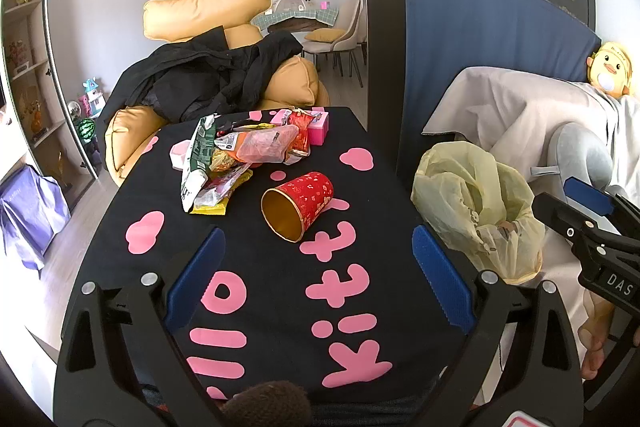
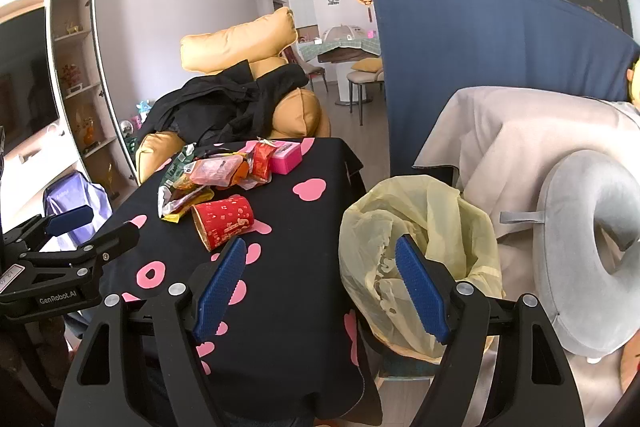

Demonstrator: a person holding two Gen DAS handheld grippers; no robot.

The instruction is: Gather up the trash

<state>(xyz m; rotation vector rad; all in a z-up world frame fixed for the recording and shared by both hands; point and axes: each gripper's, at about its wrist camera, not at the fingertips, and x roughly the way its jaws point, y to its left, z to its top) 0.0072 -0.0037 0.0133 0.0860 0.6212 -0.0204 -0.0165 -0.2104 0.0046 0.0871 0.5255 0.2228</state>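
A red paper cup [image 1: 298, 205] lies on its side on the black tablecloth with pink letters [image 1: 280, 307], its mouth toward me. It also shows in the right wrist view [image 2: 222, 221]. Behind it is a pile of snack wrappers [image 1: 236, 163] [image 2: 208, 179] and a pink box [image 1: 318, 125] [image 2: 286, 157]. A yellow trash bag [image 1: 476, 211] [image 2: 420, 239] stands open just right of the table. My left gripper [image 1: 320, 255] is open and empty in front of the cup. My right gripper [image 2: 322, 267] is open and empty, its right finger over the bag's mouth.
A tan armchair with black clothing [image 1: 216, 79] stands behind the table. A blue panel [image 1: 480, 67] and a cloth-covered sofa [image 2: 520, 147] with a grey neck pillow [image 2: 588, 251] are to the right. A purple bag [image 1: 28, 211] is on the floor at left.
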